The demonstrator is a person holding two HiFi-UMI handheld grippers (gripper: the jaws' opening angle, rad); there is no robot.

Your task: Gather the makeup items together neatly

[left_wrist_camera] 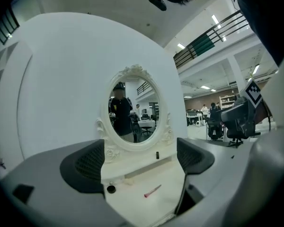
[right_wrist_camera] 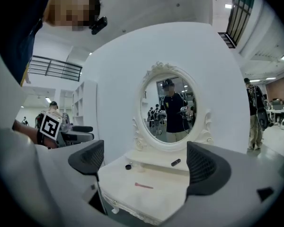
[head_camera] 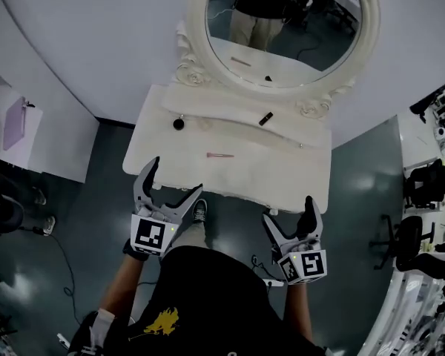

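Note:
Three makeup items lie apart on the white dressing table (head_camera: 297, 176): a small round black pot (head_camera: 179, 124) at the back left, a black lipstick tube (head_camera: 265, 119) on the raised shelf under the mirror, and a thin pink pencil (head_camera: 219, 156) in the middle. My left gripper (head_camera: 175, 178) hovers open over the table's front edge, left of centre. Just short of the front right edge, my right gripper (head_camera: 289, 212) is open and empty too. The left gripper view looks between its jaws at the pot (left_wrist_camera: 110, 189), pencil (left_wrist_camera: 152, 190) and tube (left_wrist_camera: 157, 154). The right gripper view shows the pot (right_wrist_camera: 128, 166), pencil (right_wrist_camera: 143, 186) and tube (right_wrist_camera: 175, 162).
An oval mirror (head_camera: 282, 28) in an ornate white frame stands at the table's back against a white wall. Dark floor surrounds the table. Black office chairs (head_camera: 423, 191) stand at the right, and a white desk with a purple thing (head_camera: 15, 122) at the left.

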